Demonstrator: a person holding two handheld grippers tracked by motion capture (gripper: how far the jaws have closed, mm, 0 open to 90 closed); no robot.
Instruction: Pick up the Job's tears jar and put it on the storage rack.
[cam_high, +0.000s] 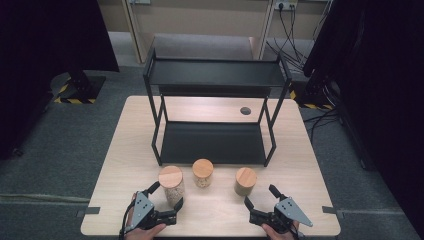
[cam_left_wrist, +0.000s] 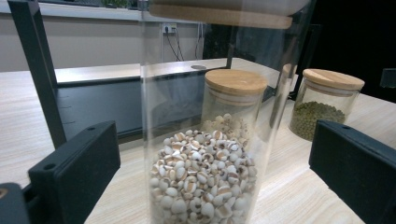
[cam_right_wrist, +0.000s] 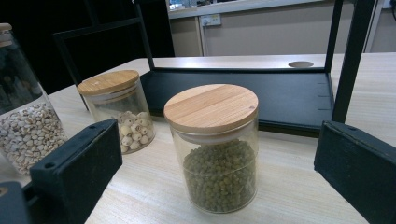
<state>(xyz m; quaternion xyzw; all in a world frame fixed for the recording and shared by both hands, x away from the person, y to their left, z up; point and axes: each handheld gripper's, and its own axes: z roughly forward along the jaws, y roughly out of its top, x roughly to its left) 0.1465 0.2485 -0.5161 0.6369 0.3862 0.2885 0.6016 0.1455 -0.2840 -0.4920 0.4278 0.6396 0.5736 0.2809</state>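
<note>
Three clear glass jars with round bamboo lids stand in a row near the front edge of the light wooden tabletop (cam_high: 115, 165), just in front of the black two-tier metal shelf rack (cam_high: 215, 75) that occupies its middle and back. The left gripper (cam_high: 167, 196) has its black jaws spread wide on either side of the tall glass jar of pale white grains (cam_high: 171, 186), the leftmost in the row; in the left gripper view the jar stands between the jaws with clear gaps on both sides, so nothing is gripped. The right gripper (cam_high: 260, 195), near the front right corner, is likewise wide open and empty, facing the short glass jar of green beans (cam_high: 245, 181) a little ahead. Between these two stands a short glass jar of larger whitish seeds (cam_high: 202, 173).
</note>
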